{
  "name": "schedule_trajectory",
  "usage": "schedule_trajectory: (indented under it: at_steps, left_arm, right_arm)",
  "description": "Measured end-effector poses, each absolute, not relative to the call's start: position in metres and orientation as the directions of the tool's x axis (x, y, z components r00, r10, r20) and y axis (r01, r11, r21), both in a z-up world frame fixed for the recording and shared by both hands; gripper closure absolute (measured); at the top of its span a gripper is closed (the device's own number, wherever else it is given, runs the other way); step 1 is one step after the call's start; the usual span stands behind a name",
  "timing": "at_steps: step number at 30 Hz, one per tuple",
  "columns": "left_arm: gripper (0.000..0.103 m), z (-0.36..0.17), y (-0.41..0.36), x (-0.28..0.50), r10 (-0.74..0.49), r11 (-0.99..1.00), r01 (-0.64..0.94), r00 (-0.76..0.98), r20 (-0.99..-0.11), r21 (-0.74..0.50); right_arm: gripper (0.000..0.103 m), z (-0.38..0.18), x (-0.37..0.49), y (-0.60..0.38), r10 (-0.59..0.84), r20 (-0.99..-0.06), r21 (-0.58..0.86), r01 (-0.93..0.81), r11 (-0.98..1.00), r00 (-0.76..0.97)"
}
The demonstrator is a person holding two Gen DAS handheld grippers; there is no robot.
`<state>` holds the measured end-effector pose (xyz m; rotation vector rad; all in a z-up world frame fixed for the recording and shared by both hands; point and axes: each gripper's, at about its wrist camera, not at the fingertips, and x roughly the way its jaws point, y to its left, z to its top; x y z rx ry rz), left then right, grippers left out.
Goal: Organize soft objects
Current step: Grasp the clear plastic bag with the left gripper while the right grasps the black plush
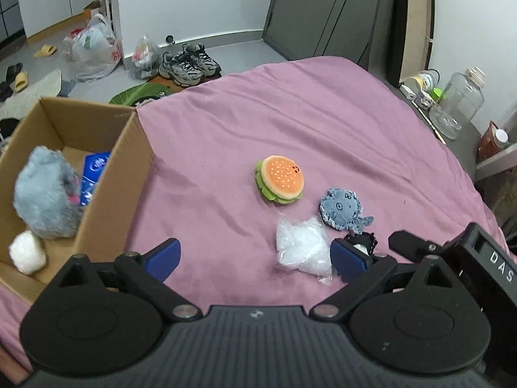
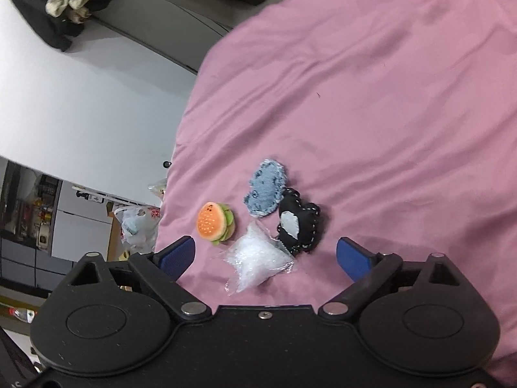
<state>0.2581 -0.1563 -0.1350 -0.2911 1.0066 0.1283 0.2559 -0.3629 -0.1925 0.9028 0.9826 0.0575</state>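
**Soft objects: part boxed, four left on the bed**

Boxed:
- Cardboard box (image 1: 97,174) at the left edge of the pink bedspread (image 1: 323,123), flaps open.
- Grey furry plush (image 1: 45,194) inside, against the near wall of the box.
- White pompom (image 1: 27,252) just below the plush, touching it.
- Blue packet (image 1: 93,171) deeper in the box, partly hidden behind the plush; contents not legible.

Still out, grouped close together mid-bed, well apart from the box:
- Burger plush (image 1: 280,179), bun side up, nearest the box of the four.
- Blue-grey octopus plush (image 1: 342,208), just beside the burger, face up in the left view.
- Clear bag of white stuffing (image 1: 303,249), crinkled, just below the octopus plush.
- Black stitched plush with a white patch (image 2: 299,223), touching the octopus plush and overlapping the bag's corner; largely hidden behind a finger in the left view.

Tools:
- Left gripper (image 1: 255,255): jaws apart, nothing between the pads, over bare bedspread between box and group.
- Right gripper (image 2: 266,258): jaws wide apart, empty, aimed down at the group, with the stuffing bag lying in the gap ahead of the pads, untouched.

Estimate: under halfway by count. Remaining: four pickups and transfers into the box. Likely next candidate for the right gripper: stuffing bag or black plush.
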Motion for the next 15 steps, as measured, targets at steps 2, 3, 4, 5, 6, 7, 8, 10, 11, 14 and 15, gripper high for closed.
schedule_trajectory:
  at_steps: [2,3,4,5,6,7,8,10,11,14,15]
  left_arm:
    - [0.008,-0.141,-0.158,0.263,-0.033,0.949,-0.249,0.528,-0.849,-0.192]
    - [0.009,-0.144,-0.159,0.266,-0.031,0.948,-0.255,0.522,-0.853,-0.190]
    - [0.009,-0.148,-0.160,0.269,-0.031,0.946,-0.261,0.516,-0.856,-0.192]
    - [0.009,-0.153,-0.161,0.272,-0.036,0.943,-0.267,0.510,-0.859,-0.198]
    - [0.010,-0.157,-0.162,0.275,-0.046,0.940,-0.270,0.504,-0.863,-0.208]
    - [0.010,-0.161,-0.162,0.278,-0.054,0.937,-0.273,0.499,-0.865,-0.216]
    - [0.010,-0.165,-0.163,0.280,-0.060,0.936,-0.275,0.494,-0.868,-0.221]
    - [0.012,-0.174,-0.165,0.286,-0.073,0.933,-0.277,0.481,-0.873,-0.231]
    - [0.012,-0.178,-0.166,0.289,-0.082,0.930,-0.279,0.479,-0.874,-0.240]
    - [0.014,-0.189,-0.167,0.296,-0.098,0.924,-0.285,0.469,-0.878,-0.255]
    - [0.016,-0.193,-0.167,0.299,-0.101,0.922,-0.289,0.461,-0.882,-0.256]
  right_arm:
    - [0.011,-0.197,0.259,-0.364,0.427,-0.692,0.686,0.346,0.639,0.582]
    - [0.012,-0.199,0.260,-0.366,0.426,-0.693,0.686,0.353,0.636,0.581]
    - [0.012,-0.201,0.261,-0.367,0.428,-0.693,0.689,0.358,0.629,0.581]
    - [0.014,-0.205,0.262,-0.369,0.432,-0.691,0.696,0.370,0.616,0.580]
    - [0.017,-0.207,0.263,-0.371,0.434,-0.691,0.699,0.381,0.606,0.578]
    - [0.019,-0.210,0.265,-0.372,0.437,-0.691,0.701,0.388,0.598,0.576]
    - [0.020,-0.213,0.266,-0.373,0.436,-0.692,0.701,0.392,0.596,0.575]
    - [0.021,-0.219,0.270,-0.374,0.428,-0.706,0.689,0.408,0.598,0.565]
    - [0.022,-0.222,0.272,-0.374,0.429,-0.709,0.687,0.413,0.598,0.559]
    - [0.025,-0.229,0.278,-0.370,0.433,-0.722,0.676,0.415,0.608,0.540]
    - [0.025,-0.230,0.280,-0.368,0.434,-0.723,0.674,0.408,0.616,0.538]
